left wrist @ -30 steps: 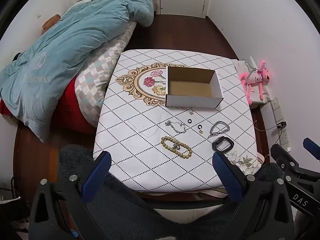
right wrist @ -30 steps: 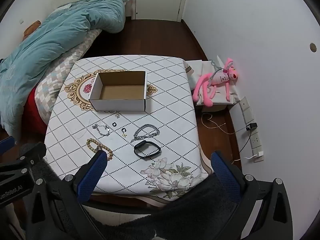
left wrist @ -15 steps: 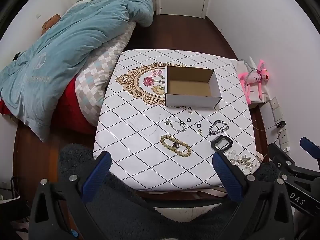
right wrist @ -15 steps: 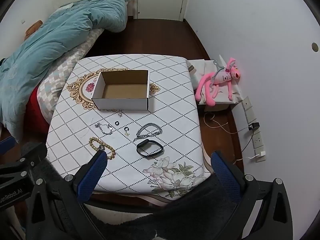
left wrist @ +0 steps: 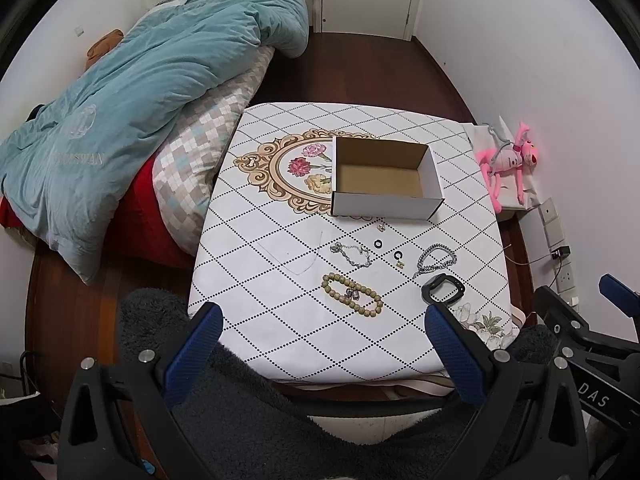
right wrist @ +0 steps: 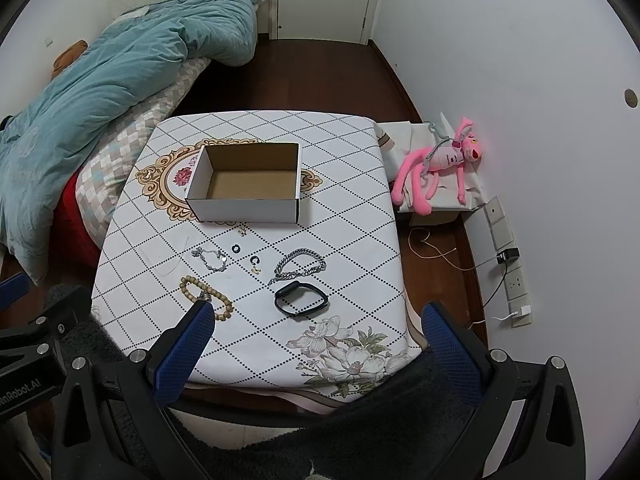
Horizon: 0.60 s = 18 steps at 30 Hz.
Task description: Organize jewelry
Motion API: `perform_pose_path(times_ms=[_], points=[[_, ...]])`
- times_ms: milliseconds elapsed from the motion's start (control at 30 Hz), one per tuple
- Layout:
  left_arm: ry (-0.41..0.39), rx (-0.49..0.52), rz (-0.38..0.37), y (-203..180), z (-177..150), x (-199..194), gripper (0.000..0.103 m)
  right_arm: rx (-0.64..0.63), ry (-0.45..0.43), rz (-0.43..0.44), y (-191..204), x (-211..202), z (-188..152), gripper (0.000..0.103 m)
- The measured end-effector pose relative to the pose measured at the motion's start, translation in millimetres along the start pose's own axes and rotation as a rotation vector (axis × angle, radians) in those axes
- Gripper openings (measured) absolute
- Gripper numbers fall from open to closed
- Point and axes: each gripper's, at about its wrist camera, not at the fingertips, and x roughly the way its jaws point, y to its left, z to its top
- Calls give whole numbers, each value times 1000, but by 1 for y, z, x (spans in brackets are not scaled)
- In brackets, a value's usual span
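An open, empty white cardboard box (left wrist: 384, 178) (right wrist: 248, 184) stands on the patterned table (left wrist: 280, 320). In front of it lie a beaded bracelet (left wrist: 352, 294) (right wrist: 206, 296), a thin silver chain (left wrist: 352, 254) (right wrist: 210, 258), a thick silver chain bracelet (left wrist: 437, 258) (right wrist: 300, 265), a black band (left wrist: 443, 287) (right wrist: 301, 302) and small rings (left wrist: 378, 243) (right wrist: 236, 248). My left gripper (left wrist: 324, 322) and right gripper (right wrist: 318, 320) are both open and empty, held above the table's near edge.
A bed with a teal duvet (left wrist: 132, 120) sits left of the table. A pink plush toy (right wrist: 440, 164) lies on a box at the right wall, near a power strip with cables (right wrist: 508, 264). A dark fuzzy cover (left wrist: 320, 432) lies below the grippers.
Both grippers have drifted slightly; the table items sit a little higher in the left view and shifted right in the right view. Nothing on the table has moved.
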Motion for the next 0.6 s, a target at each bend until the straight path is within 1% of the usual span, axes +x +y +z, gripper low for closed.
perform_pose_path(times_ms=[600], points=[[-1,-1,1,0,0,-1,103,6,-13,-1,-5,-5,3,103]])
